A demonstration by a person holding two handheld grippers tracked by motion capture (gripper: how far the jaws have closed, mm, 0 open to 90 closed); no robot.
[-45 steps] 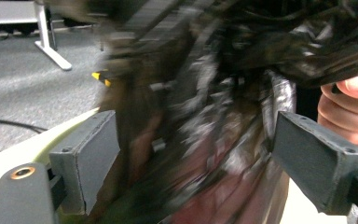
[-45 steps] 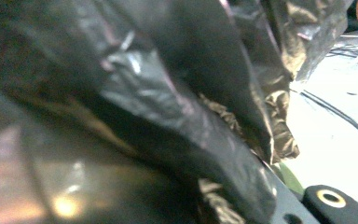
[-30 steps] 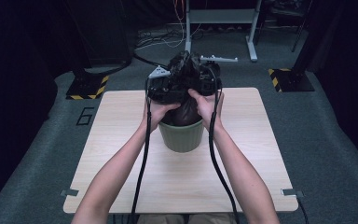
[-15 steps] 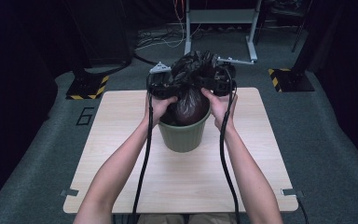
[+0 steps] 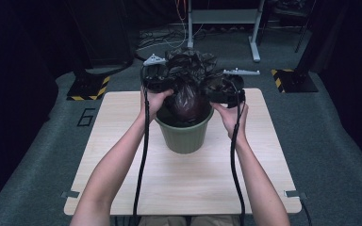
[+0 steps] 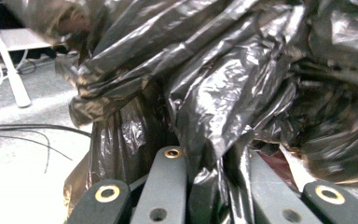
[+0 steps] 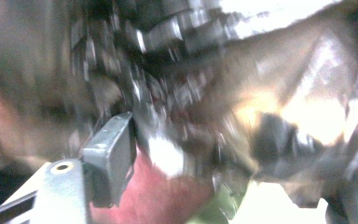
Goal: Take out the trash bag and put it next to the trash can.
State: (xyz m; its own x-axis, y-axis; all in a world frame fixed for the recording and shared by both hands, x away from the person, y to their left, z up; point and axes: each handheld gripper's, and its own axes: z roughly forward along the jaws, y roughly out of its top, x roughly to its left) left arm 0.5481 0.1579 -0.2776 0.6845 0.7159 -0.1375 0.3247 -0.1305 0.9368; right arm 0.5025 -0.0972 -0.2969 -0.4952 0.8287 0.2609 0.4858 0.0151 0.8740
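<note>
I've got my left gripper (image 6: 209,186) pinching a fold of the black bin bag (image 5: 188,82) bunched above the green bin (image 5: 184,134), keeping it lifted; right gripper (image 5: 228,92) jaws have just been opening beside it to regrip.

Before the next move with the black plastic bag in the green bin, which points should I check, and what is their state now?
1. Left gripper pinches the crinkled black plastic bag: ok.
2. Right gripper grips the bag: not ok; its jaws have just been opening.
3. Round green plastic bin stands upright on the light wooden table: ok.
4. Bag lifted clear of the bin: not ok.
5. Bag free of tears: cannot tell.
</note>
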